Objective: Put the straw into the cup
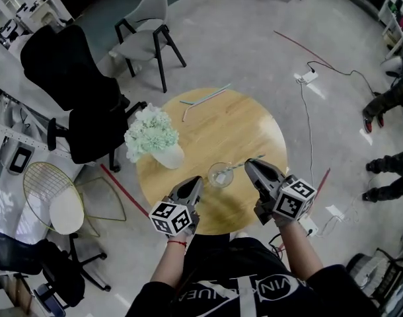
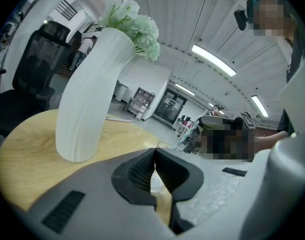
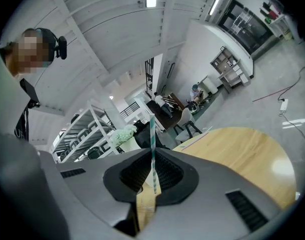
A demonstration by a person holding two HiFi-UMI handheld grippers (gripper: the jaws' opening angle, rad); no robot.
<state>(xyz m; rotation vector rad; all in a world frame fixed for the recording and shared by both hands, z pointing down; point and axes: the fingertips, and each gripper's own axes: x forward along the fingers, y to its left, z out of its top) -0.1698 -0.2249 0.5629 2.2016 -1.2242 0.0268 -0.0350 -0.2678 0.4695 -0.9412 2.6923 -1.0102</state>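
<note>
Head view: the cup [image 1: 220,174] stands near the table's [image 1: 215,121] near edge, right of the vase [image 1: 168,156]. The straw [image 1: 241,165] slants from the right gripper [image 1: 248,164] to the cup's rim; I cannot tell if its tip is inside. The left gripper [image 1: 195,181] sits just left of the cup, not holding it.

Left gripper view: the jaws are pressed together on nothing.

Right gripper view: the jaws pinch the striped straw partway along its length.

Risks: the free-standing cup could tip if the straw pushes its rim, and the thin straw could swivel in the pinch and miss.
</note>
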